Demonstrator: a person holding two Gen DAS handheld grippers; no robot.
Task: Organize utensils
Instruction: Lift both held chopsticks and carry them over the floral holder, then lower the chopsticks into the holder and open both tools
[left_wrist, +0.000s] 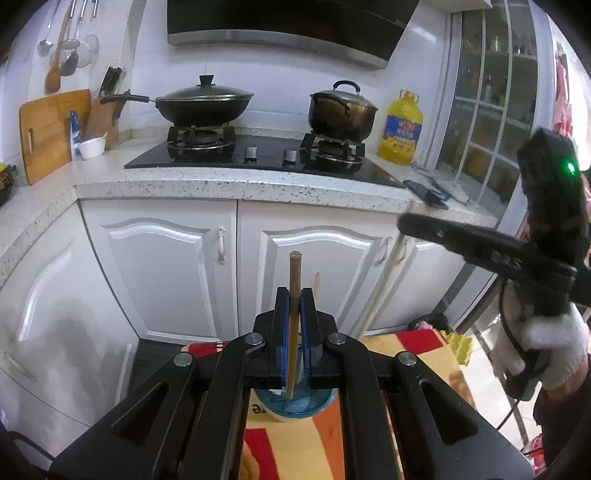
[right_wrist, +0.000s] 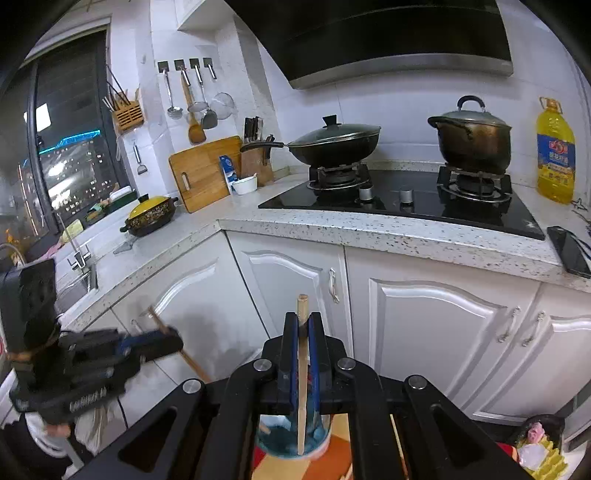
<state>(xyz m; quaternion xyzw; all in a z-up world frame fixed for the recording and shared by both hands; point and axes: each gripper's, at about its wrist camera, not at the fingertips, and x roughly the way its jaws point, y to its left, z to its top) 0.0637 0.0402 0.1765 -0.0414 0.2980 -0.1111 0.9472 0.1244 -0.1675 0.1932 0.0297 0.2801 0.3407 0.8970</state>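
Observation:
My left gripper (left_wrist: 294, 295) is shut on a brown wooden chopstick (left_wrist: 294, 280) that stands upright, its lower end inside a blue-lined cup (left_wrist: 295, 406) below the fingers. My right gripper (right_wrist: 303, 321) is shut on a pale wooden chopstick (right_wrist: 302, 387), also upright, its lower end in the same cup (right_wrist: 291, 439). In the left wrist view the right gripper (left_wrist: 410, 221) shows at the right, held by a white-gloved hand, with its pale stick (left_wrist: 384, 280) hanging down. In the right wrist view the left gripper (right_wrist: 162, 341) shows at the lower left with its stick (right_wrist: 184, 354).
The cup stands on a red, orange and yellow patterned surface (left_wrist: 306, 443). White cabinets (left_wrist: 162, 266) stand ahead under a speckled counter (left_wrist: 236, 184) with a wok (left_wrist: 203, 103), a pot (left_wrist: 341, 110), an oil bottle (left_wrist: 400, 129) and a phone (right_wrist: 569, 251).

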